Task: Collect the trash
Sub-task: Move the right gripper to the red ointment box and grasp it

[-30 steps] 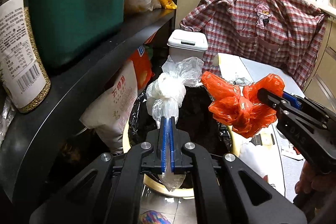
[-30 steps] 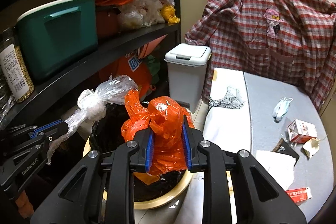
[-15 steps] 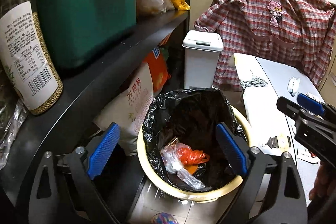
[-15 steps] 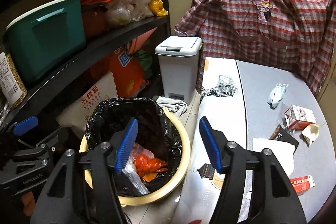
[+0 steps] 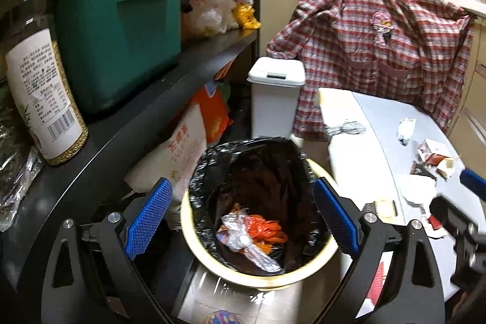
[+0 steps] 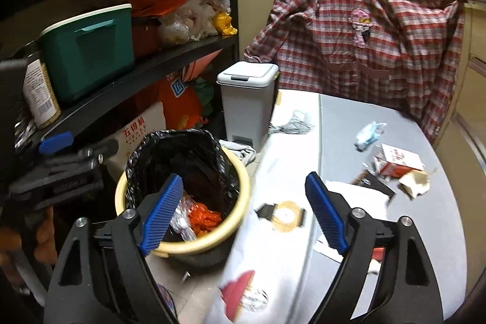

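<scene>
The grey table lies to the right of the yellow bin with its black liner. On the far right part of the table rests the remaining trash: a torn carton, a crumpled mask and paper scraps. In the bin lie an orange bag and a clear bag. Both tools are wide open and empty. The left gripper hangs over the bin; the right gripper is nearer the table, so I judge it should reach forward and right for the carton.
</scene>
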